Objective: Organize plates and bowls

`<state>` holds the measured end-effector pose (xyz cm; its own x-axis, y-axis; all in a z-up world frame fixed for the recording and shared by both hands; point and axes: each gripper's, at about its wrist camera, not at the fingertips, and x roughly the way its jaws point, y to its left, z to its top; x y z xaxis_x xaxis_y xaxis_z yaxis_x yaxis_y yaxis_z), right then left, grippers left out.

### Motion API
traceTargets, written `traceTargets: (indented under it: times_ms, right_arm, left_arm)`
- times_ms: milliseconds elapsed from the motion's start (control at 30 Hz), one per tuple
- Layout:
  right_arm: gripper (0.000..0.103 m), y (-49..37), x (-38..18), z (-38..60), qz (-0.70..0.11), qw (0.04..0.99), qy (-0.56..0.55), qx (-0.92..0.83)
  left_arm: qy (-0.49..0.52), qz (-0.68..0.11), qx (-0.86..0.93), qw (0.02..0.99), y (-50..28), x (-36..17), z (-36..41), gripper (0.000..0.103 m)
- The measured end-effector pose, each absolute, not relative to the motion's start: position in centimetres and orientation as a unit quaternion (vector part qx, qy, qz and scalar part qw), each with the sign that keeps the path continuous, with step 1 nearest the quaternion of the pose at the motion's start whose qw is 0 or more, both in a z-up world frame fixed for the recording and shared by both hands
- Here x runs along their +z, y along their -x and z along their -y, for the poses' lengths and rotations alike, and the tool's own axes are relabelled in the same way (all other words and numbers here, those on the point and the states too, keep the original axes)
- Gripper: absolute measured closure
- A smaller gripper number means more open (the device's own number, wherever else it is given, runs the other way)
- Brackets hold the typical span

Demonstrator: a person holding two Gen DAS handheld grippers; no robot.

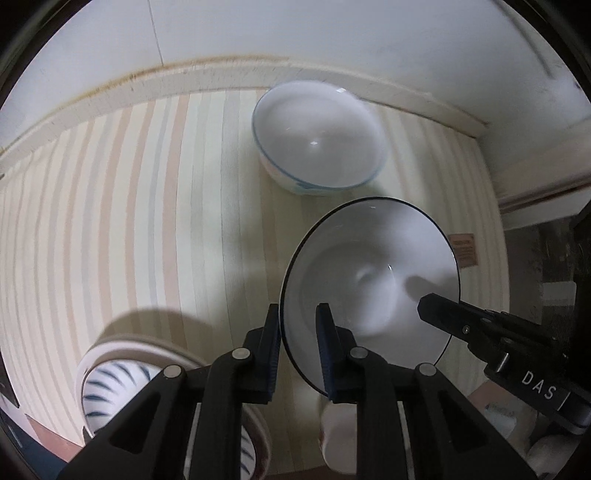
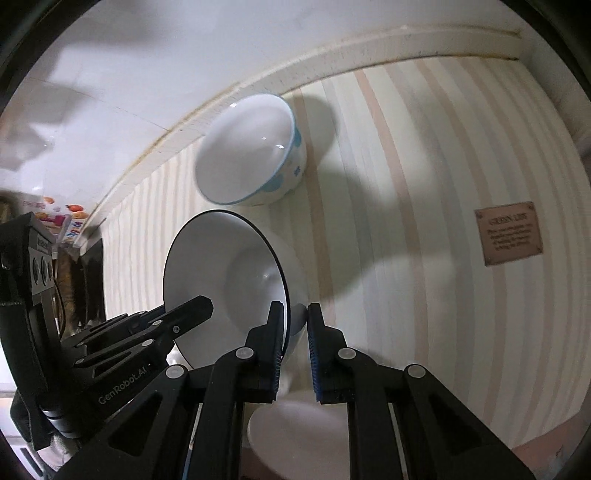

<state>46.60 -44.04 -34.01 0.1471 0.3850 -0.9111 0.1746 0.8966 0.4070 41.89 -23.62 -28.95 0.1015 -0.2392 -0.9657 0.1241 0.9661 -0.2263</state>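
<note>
A white bowl with a thin dark rim [image 1: 369, 266] [image 2: 229, 266] is held tilted over the striped tablecloth [image 1: 147, 206]. My left gripper [image 1: 298, 328] is shut on the bowl's near left rim. My right gripper [image 2: 295, 328] is shut on the opposite rim, one pad inside and one outside. In the left wrist view, one of the right gripper's fingers [image 1: 443, 314] reaches into the bowl from the right. A second white bowl with a blue rim and blue pattern [image 1: 317, 140] [image 2: 251, 151] stands just beyond it, near the wall.
A bowl with dark blue stripes [image 1: 107, 384] sits on a plate at the lower left. Another white dish [image 2: 295, 432] lies under my grippers. A brown label [image 2: 509, 233] is on the cloth. A raised ledge and white wall [image 1: 258, 33] border the far side.
</note>
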Motion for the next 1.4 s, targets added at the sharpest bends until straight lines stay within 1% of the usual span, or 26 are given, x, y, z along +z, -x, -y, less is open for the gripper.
traceTargets:
  times_ms: [200,367,567,767,1000,1400]
  right_arm:
    - [0.088,-42.0,-30.4,44.6,-0.639,0.736,-0.211,0.076]
    - [0.088,-37.6,-29.4,45.0,-0.643,0.73,-0.22,0.074]
    - [0.088,-33.1,-31.0,45.1,-0.659,0.713,-0.23,0.066]
    - [0.088,-31.0,-33.3,45.0,-0.674,0.699,-0.231,0.058]
    - [0.088,-30.5,-34.7,45.0,-0.684,0.691,-0.227,0.048]
    - [0.088,-31.0,-35.7,45.0,-0.692,0.69,-0.207,0.047]
  left_arm:
    - [0.03,-0.64,-0.145,0.754,-38.2,-25.4,24.0,0.087]
    - [0.018,-0.645,-0.162,0.747,-35.4,-24.7,24.1,0.087]
    - [0.0,-0.669,-0.172,0.723,-32.9,-26.7,24.7,0.087]
    - [-0.034,-0.682,-0.17,0.71,-31.6,-28.4,25.7,0.087]
    - [-0.074,-0.692,-0.167,0.699,-30.9,-30.2,27.4,0.087]
    - [-0.096,-0.694,-0.158,0.696,-30.7,-31.2,28.3,0.087]
